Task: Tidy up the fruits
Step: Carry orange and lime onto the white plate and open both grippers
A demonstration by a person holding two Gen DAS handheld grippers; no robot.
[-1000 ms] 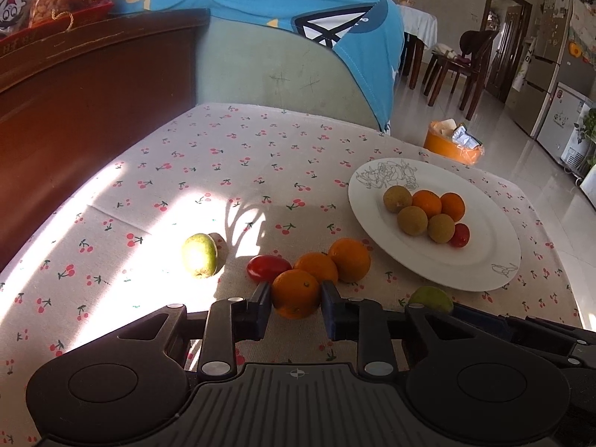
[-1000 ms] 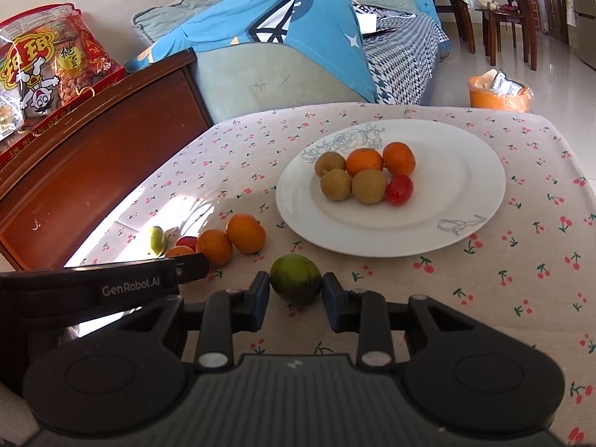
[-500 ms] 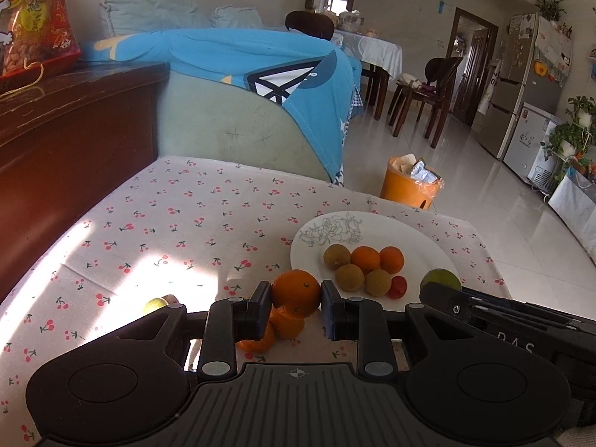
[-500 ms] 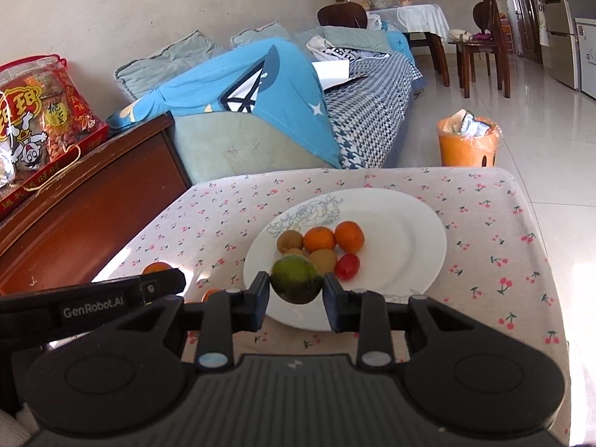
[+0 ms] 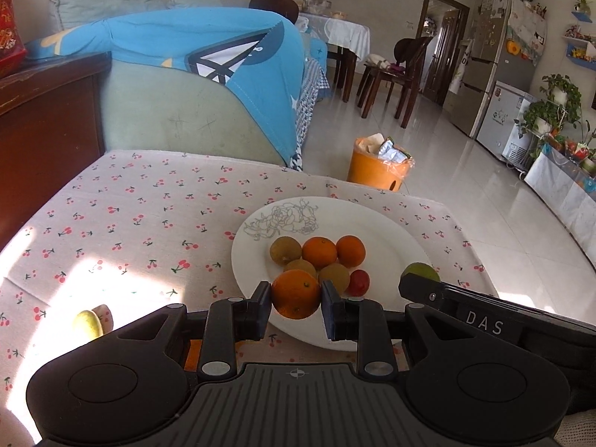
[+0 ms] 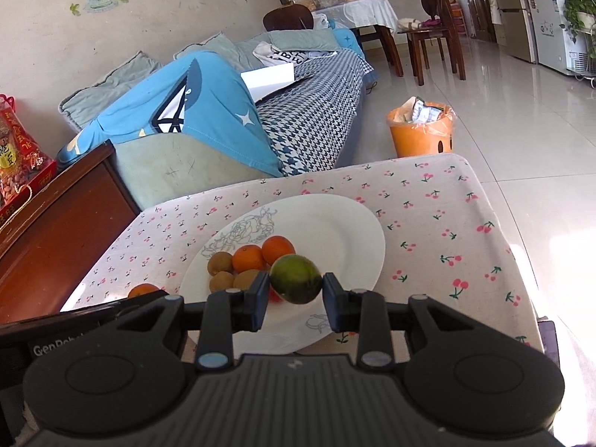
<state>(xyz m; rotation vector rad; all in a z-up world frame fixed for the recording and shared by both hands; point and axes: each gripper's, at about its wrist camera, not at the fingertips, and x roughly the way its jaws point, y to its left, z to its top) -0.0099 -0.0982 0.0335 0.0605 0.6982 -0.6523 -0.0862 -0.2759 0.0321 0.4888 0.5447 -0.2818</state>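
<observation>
My left gripper (image 5: 296, 303) is shut on an orange (image 5: 296, 294) and holds it above the near rim of the white plate (image 5: 391, 249). My right gripper (image 6: 296, 298) is shut on a green fruit (image 6: 296, 278) and holds it above the plate (image 6: 346, 234); this fruit also shows in the left wrist view (image 5: 419, 272). The plate holds several fruits: oranges (image 5: 319, 252), brown kiwis (image 5: 285, 249) and a red tomato (image 5: 358, 282). A green fruit (image 5: 88, 324) lies on the tablecloth at the left. An orange (image 6: 143, 289) lies left of the plate.
The table has a cherry-print cloth (image 5: 149, 216). A dark wooden cabinet (image 5: 44, 119) stands at the left. A sofa with a blue garment (image 5: 208, 52) stands behind the table. An orange bin (image 5: 380, 164) stands on the floor beyond the far edge.
Both grippers lifted their fruits off the cloth and moved forward over the plate. The left went right with the orange, the right went forward with the green fruit.
</observation>
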